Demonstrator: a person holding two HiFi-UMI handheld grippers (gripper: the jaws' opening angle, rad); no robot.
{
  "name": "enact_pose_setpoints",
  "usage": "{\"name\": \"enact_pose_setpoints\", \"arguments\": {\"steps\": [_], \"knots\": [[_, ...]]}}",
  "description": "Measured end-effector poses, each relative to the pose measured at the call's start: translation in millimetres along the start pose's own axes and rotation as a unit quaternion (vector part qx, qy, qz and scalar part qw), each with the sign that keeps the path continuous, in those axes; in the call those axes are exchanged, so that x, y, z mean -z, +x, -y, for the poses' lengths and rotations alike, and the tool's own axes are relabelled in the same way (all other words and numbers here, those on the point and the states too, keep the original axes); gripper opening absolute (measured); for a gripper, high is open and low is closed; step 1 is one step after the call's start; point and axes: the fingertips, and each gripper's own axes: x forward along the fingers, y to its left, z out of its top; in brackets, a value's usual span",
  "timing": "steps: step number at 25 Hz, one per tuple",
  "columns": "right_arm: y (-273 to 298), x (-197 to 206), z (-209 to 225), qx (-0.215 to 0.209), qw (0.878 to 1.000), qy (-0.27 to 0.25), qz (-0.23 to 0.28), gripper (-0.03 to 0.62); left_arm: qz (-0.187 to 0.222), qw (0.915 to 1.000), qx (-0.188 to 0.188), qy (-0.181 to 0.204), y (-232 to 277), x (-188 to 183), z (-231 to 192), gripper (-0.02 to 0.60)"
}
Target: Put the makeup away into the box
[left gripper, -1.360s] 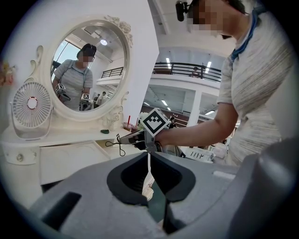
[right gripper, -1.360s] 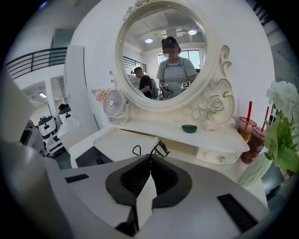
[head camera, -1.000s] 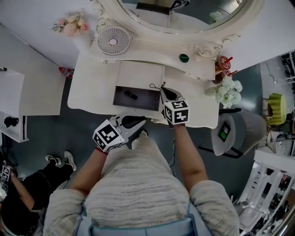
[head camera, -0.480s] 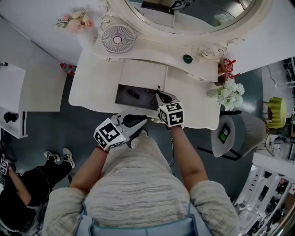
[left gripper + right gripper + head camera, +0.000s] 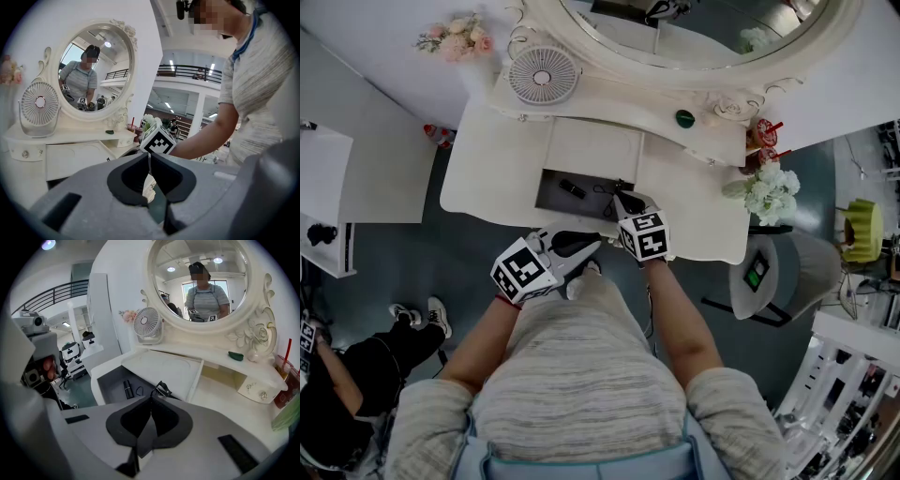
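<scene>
A person at a white vanity table point(image 5: 487, 159) works two hand-held grippers over an open box point(image 5: 548, 199), the grey compartment sunk into the tabletop at the centre of the head view. At upper left, a small white fan point(image 5: 544, 75) stands below the oval mirror point(image 5: 694, 28). The left gripper point(image 5: 594, 246), low and left of centre just off the table's near edge, has its jaws pressed together with nothing between them. Inside the box, toward its left, lies a black tube point(image 5: 571, 188) (a lipstick, by the look of it). Just right of it, the right gripper point(image 5: 622, 194) points down at the box's right end, jaws clamped on a slim black makeup tool point(image 5: 161, 389) with wire loops, its kind hard to tell. Farther right, a green object point(image 5: 684, 118) sits on the raised shelf, and white flowers point(image 5: 766, 187) stand at the table's right edge.
</scene>
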Motion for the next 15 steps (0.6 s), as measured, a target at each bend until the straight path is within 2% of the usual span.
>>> {"name": "enact_pose_setpoints", "arguments": {"steps": [15], "knots": [[10.2, 13.9, -2.7, -0.002, 1.0, 0.002, -0.026, 0.012, -0.002, 1.0, 0.003, 0.001, -1.4, 0.9, -0.8, 0.017]]}}
